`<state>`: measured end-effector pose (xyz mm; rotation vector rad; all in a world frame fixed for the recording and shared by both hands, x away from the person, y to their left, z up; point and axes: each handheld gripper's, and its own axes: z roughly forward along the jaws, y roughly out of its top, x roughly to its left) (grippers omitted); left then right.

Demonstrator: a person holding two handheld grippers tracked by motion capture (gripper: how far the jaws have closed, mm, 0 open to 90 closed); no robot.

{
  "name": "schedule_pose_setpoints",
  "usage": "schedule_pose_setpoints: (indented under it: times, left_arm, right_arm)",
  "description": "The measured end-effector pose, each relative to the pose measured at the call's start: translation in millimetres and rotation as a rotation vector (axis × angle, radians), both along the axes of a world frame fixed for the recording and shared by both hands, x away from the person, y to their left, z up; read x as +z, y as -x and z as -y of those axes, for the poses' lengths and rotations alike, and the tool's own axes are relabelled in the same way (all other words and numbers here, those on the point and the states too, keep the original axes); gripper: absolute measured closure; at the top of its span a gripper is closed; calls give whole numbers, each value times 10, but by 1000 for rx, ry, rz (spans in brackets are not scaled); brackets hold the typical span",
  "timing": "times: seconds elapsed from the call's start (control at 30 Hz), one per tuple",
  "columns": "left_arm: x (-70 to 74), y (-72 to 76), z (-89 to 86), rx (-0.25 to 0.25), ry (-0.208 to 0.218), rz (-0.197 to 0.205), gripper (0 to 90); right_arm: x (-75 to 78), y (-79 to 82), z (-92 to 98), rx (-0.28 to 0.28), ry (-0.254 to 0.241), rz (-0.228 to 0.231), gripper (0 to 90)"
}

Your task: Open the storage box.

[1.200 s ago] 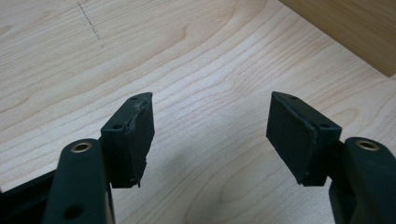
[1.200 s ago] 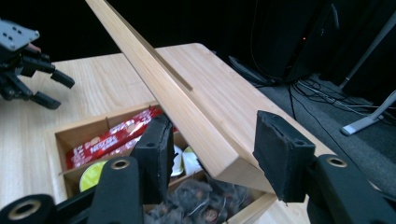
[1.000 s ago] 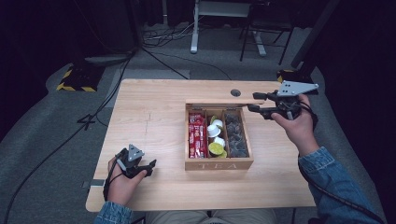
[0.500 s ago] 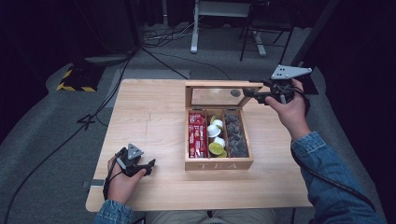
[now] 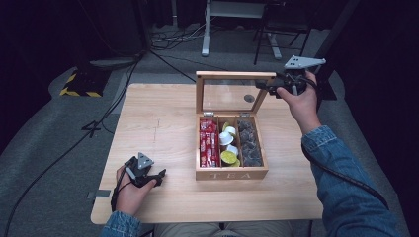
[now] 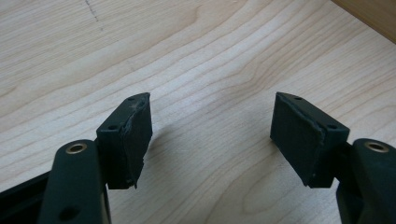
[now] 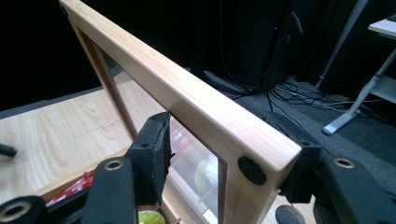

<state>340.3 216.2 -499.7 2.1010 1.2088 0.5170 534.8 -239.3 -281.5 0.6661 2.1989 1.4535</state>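
Lid of tea box stands upright at centre-right of high view, hinged along the box's rear wall, top rail running left-right. Right gripper sits at the rail's right end, upper right of frame. Its jaws straddle the rail corner and have just been opening; in right gripper view one pad stands off the glass side w/ a gap, far pad contact unclear. Judged: grip releasing, lid at or near rest. Left gripper, lower left on table, jaws apart, nothing between. Right hand far nearer the lid.
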Motion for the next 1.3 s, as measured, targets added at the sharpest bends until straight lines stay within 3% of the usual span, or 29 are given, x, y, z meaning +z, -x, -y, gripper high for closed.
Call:
schedule_pose_setpoints:
  times: [0.33, 0.47, 0.63, 0.9, 1.3]
  left_arm:
    - [-2, 0, -1, 0, -3, 1, 300]
    - [-4, -1, -5, 4, 1, 5, 301]
    - [-8, -3, -6, 6, 3, 4, 302]
    - [-16, -9, -12, 3, 1, 0, 305]
    - [-33, -18, -23, 0, 23, -5, 301]
  right_arm:
    - [-32, -255, -18, -39, -35, -37, 435]
    - [-136, -382, -10, -32, -42, -77, 445]
    - [-227, -485, 1, -60, -52, -94, 432]
    - [-246, -592, -10, -74, -56, -111, 425]
    - [-405, -725, -55, -135, -67, -135, 330]
